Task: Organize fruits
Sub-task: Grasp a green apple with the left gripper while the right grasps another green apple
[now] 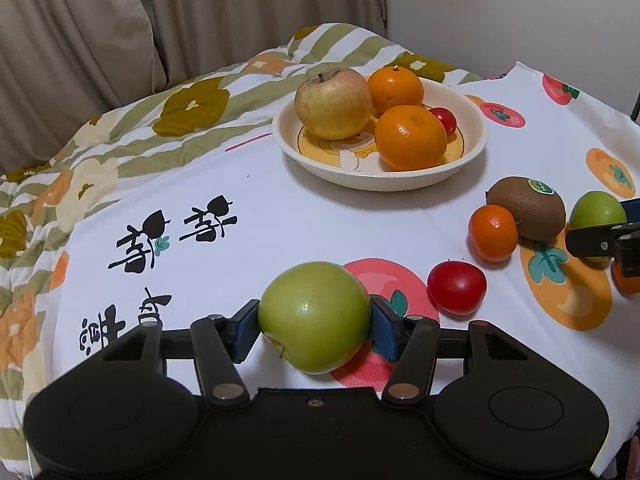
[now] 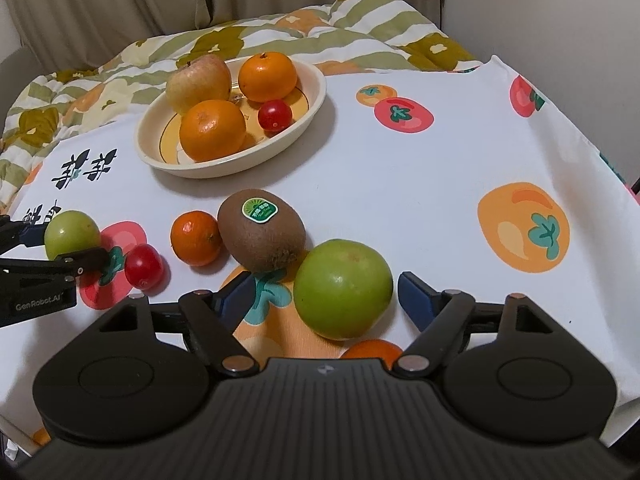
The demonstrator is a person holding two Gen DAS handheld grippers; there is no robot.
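Observation:
A green apple [image 1: 314, 316] rests on the printed cloth, and my left gripper [image 1: 314, 328] is shut on it, a blue pad [image 1: 244, 330] pressing each side. In the right wrist view that same apple [image 2: 71, 234] shows at the far left. A second green apple [image 2: 342, 288] lies between the fingers of my right gripper [image 2: 326, 292], which stands open with a gap at both pads. A cream plate [image 2: 310, 114] at the back holds a yellow apple [image 2: 198, 82], two oranges [image 2: 212, 130] and a cherry tomato [image 2: 274, 115].
Loose on the cloth are a kiwi [image 2: 262, 234] with a green sticker, a small mandarin [image 2: 195, 237] and a cherry tomato [image 2: 143, 266]. Another orange [image 2: 370, 350] peeks out under my right gripper. A flowered quilt [image 1: 120, 140] and curtains lie behind.

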